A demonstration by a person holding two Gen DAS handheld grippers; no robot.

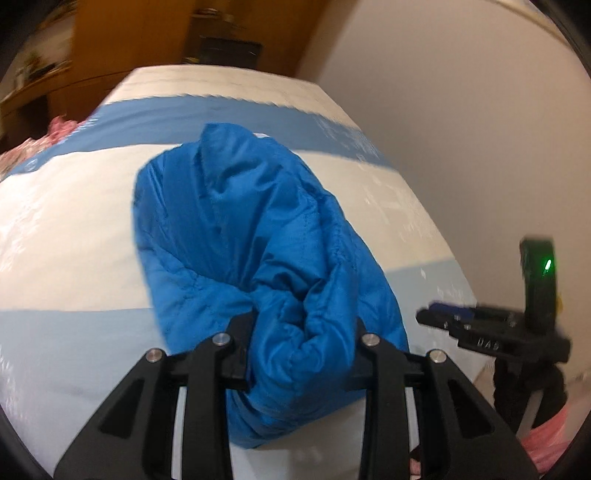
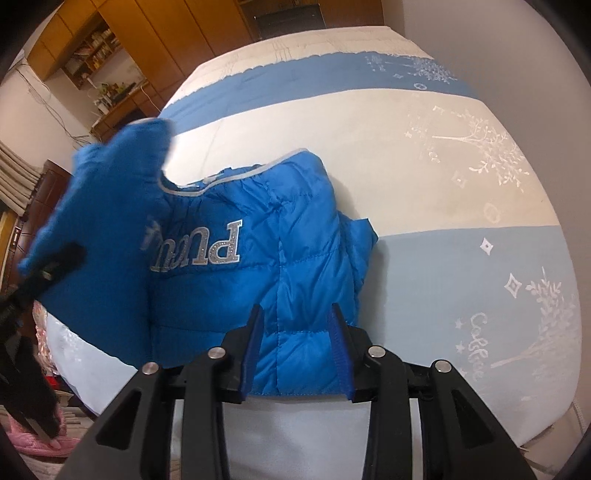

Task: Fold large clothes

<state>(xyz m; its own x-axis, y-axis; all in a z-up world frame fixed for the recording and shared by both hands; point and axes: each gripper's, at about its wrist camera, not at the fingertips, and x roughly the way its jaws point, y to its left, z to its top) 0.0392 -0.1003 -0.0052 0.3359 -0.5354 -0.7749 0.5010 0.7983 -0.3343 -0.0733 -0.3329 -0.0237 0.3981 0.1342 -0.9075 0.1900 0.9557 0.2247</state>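
Blue puffer jacket (image 2: 258, 243) on the bed (image 2: 461, 258), lying on a bedcover banded white, blue and pale blue with white tree and snowflake prints. Left tongs (image 1: 304, 343) pinching a bunched fold of the jacket (image 1: 251, 236); fabric bulges out between and above the black fingers (image 1: 240, 350), and the wad hangs lifted off the bedcover, with the rest trailing away toward the far blue band. Left view is motion-blurred. Right tongs (image 2: 297, 350) spread, blue-padded fingers (image 2: 341, 354) standing either side of the jacket's near hem; pads look just clear of the fabric, no squeeze visible, hem lies flat on the pale blue band. In the right view the jacket body lies flat, silver lettering across it reading upside down, grey trim at the far collar edge. Its left part is raised and blurred, folded up and over, with the left tongs (image 2: 48, 273) showing as a dark blur at the lifted flap's lower edge. In the left view the right tongs (image 1: 491, 328) sit off to the right, beside the bed edge, a green light on their body. Wooden cabinets (image 2: 155, 33) and shelves behind the bed, white wall to the right. Pink slippers (image 2: 33, 439) on the floor at lower left of the right view.
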